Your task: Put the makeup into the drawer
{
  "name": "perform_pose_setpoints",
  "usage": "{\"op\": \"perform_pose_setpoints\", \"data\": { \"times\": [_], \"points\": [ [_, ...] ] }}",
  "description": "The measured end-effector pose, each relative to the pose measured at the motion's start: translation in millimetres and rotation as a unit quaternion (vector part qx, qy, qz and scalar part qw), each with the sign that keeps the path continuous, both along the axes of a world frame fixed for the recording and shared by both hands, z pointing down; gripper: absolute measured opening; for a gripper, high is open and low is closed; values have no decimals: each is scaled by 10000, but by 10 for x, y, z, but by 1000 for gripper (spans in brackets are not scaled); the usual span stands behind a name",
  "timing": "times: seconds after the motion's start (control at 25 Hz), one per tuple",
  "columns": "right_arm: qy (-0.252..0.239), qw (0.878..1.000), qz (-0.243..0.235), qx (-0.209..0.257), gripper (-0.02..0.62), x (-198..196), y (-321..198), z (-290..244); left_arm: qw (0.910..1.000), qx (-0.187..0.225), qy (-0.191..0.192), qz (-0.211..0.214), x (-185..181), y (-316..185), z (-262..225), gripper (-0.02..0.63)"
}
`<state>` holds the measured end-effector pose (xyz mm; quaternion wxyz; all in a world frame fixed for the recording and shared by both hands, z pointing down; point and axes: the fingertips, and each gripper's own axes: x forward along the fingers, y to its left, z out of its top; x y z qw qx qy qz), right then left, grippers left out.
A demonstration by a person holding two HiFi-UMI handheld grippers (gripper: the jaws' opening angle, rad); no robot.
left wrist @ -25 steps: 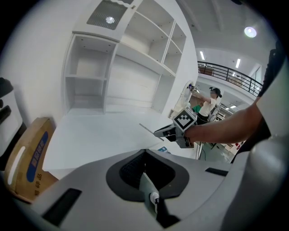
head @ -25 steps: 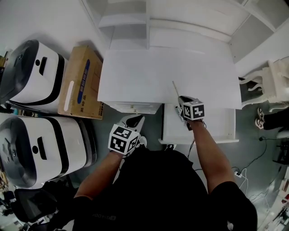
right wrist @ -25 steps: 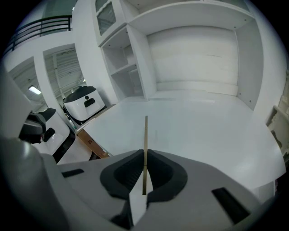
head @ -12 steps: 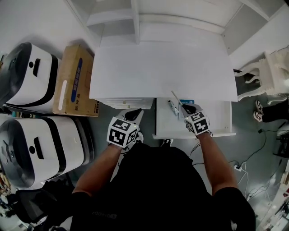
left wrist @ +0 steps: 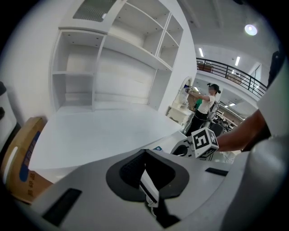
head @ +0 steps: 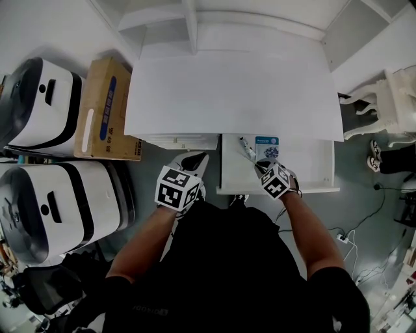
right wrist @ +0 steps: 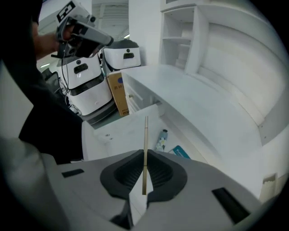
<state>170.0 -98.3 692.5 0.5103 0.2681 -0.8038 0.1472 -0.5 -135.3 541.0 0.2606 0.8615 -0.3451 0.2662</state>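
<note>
My right gripper (right wrist: pixel 144 155) is shut on a thin pale makeup stick (right wrist: pixel 145 135) that stands up between its pads. It hangs over the open white drawer (head: pixel 305 188) under the desk's right side, near the drawer's front edge (head: pixel 265 170). Inside the drawer lie a small tube (head: pixel 247 148) (right wrist: pixel 161 139) and a blue packet (head: pixel 266 146) (right wrist: pixel 180 152). My left gripper (head: pixel 194 162) (left wrist: pixel 145 155) is below the desk's front edge, left of the drawer, shut and with nothing in it. The right gripper's marker cube (left wrist: pixel 205 142) shows in the left gripper view.
The white desk top (head: pixel 234 91) is bare, with white shelves (head: pixel 188 19) behind it. A cardboard box (head: pixel 104 110) and two white machines (head: pixel 39 97) stand to the left. A white chair (head: pixel 396 104) is at the right. A person (left wrist: pixel 205 101) stands far off.
My right gripper has come back from the desk edge and down over the open drawer, rolling as it went with the stick still held. The left gripper shifted slightly.
</note>
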Motion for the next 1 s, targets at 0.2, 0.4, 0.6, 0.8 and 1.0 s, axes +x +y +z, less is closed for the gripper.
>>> {"op": "perform_pose_setpoints", "data": {
  "times": [0.2,0.4,0.6,0.8,1.0],
  "points": [
    [252,9980,-293,-505,46,-140,82,467,9999,-66,-81,-137,-61,105,10,6],
    [441,9945,-277,-913,46,-250,76,884,9993,-123,-227,-282,-194,182,35,6],
    [612,9905,-203,-1218,46,-230,98,1131,9981,-197,-311,-485,-326,240,43,6],
    [716,9886,-200,-1306,46,-183,117,1248,9973,-248,-335,-597,-407,283,61,6],
    [720,9889,-243,-1279,48,-193,122,1258,9973,-269,-341,-593,-448,289,82,6]
  ]
}}
